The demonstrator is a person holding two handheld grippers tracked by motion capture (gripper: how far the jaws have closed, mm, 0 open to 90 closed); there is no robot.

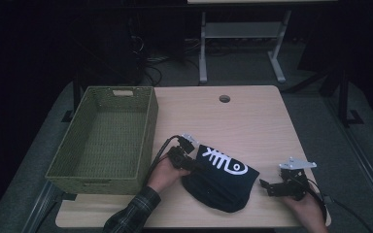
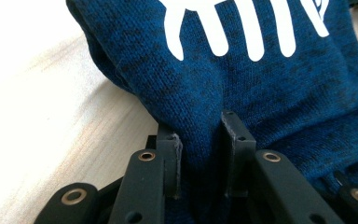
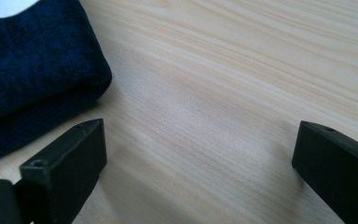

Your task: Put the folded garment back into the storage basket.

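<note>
Left gripper (image 2: 200, 154) clamped on the beanie's (image 1: 222, 178) edge, just right of the basket (image 1: 104, 138) on the counter (image 1: 252, 116). Right gripper (image 3: 198, 158) wide open, idle. Next prob: lift w/o slipping, drop in basket.

The beanie (image 2: 270, 79) is a dark blue knit cloth, soft and slightly fuzzy, with a flat, smooth white fish-bone print (image 1: 222, 162). The table (image 3: 242, 70) has a pale wood-grain top with a matt, smooth finish. The basket (image 1: 148, 126) is olive-green woven wicker, coarse and ribbed. Both grippers' jaws look like matt black plastic with brass-coloured metal rivets (image 2: 147, 156).
</note>
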